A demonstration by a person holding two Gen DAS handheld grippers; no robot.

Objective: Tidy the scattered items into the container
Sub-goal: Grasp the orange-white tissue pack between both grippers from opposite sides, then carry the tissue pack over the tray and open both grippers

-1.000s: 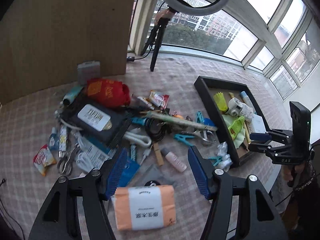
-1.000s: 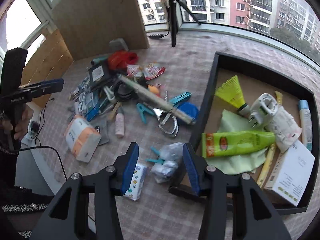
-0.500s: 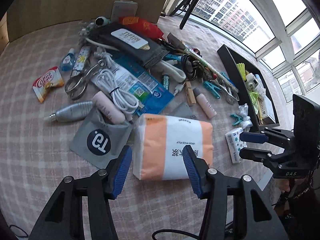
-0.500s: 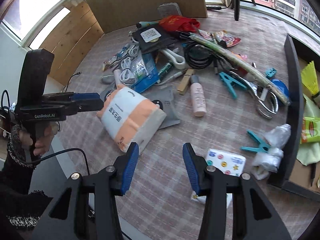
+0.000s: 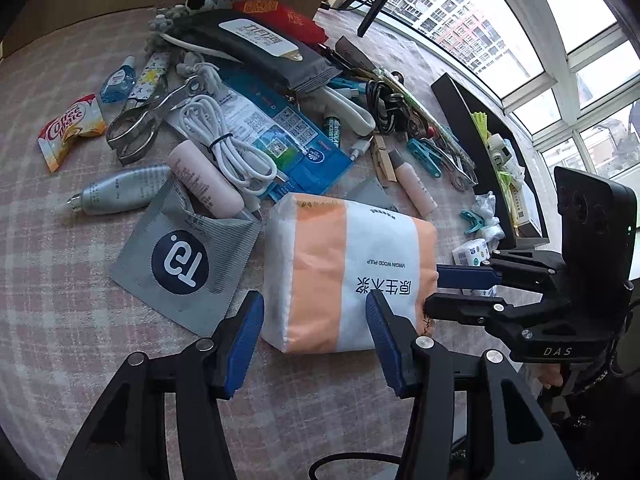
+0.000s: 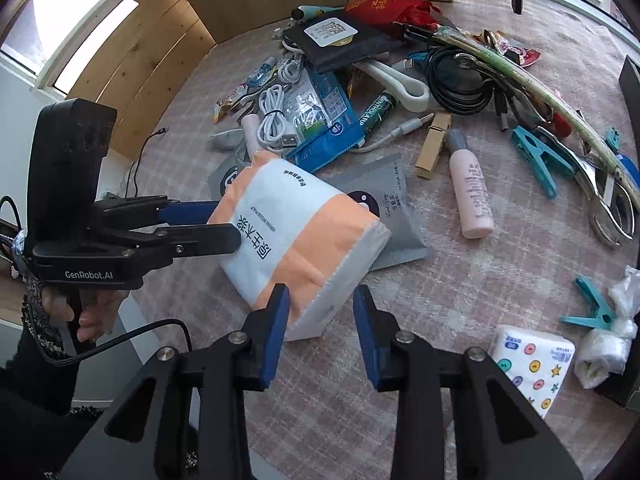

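Observation:
An orange-and-white tissue pack (image 5: 348, 268) lies at the near edge of the checked table; it also shows in the right wrist view (image 6: 296, 240). My left gripper (image 5: 316, 340) is open with its fingers around the pack's near end. My right gripper (image 6: 320, 328) is open at the pack's other end, its fingers at a corner. The right gripper shows in the left wrist view (image 5: 464, 288), its tips touching the pack's side. The black tray (image 5: 460, 96) stands at the far right with several items in it.
Many loose items lie beyond the pack: a grey T3 pouch (image 5: 184, 256), a white cable (image 5: 228, 152), a pink bottle (image 6: 470, 196), teal clips (image 6: 540, 160), scissors (image 5: 148, 120), a black pouch (image 5: 264, 48), a small tissue packet (image 6: 532, 364). The table edge is just below both grippers.
Both grippers have moved in on the tissue pack from opposite ends. The left gripper's fingers now straddle it, and the right gripper's tips have reached it.

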